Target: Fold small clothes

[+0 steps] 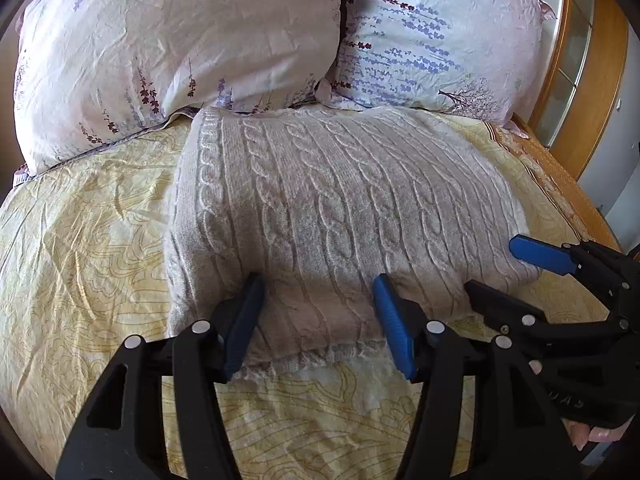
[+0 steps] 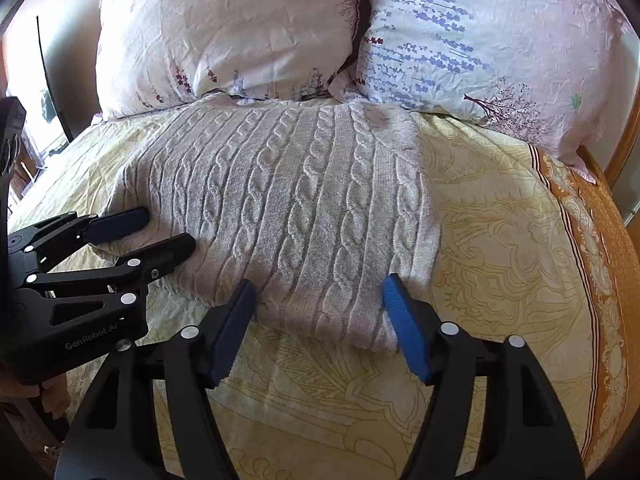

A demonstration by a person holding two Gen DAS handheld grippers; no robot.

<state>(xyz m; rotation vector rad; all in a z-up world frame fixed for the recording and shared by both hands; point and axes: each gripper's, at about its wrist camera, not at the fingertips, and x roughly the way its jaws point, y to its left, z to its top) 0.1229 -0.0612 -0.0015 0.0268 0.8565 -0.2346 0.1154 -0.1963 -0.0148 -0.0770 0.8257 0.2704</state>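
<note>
**Two grippers at the near edge of a folded sweater**

Two grippers rest at the near hem of a pale cable-knit sweater (image 1: 320, 208), which lies folded into a rough rectangle on a yellow patterned bedspread (image 1: 88, 240), its far edge up against two floral pillows (image 1: 168, 48).

The left gripper (image 1: 320, 312) stands spread, its blue pads on either side of the sweater's near-left part; the knit bulges between them, but the pads do not pinch it.

The right gripper (image 2: 318, 316) is likewise spread, straddling the near-right corner of the sweater, with the right pad just at the fabric's side edge and no squeeze visible.

From the left wrist view, the right gripper shows at the sweater's right edge, one finger above the knit and one at its hem. A wooden bed frame (image 1: 600, 80) runs along the right.
</note>
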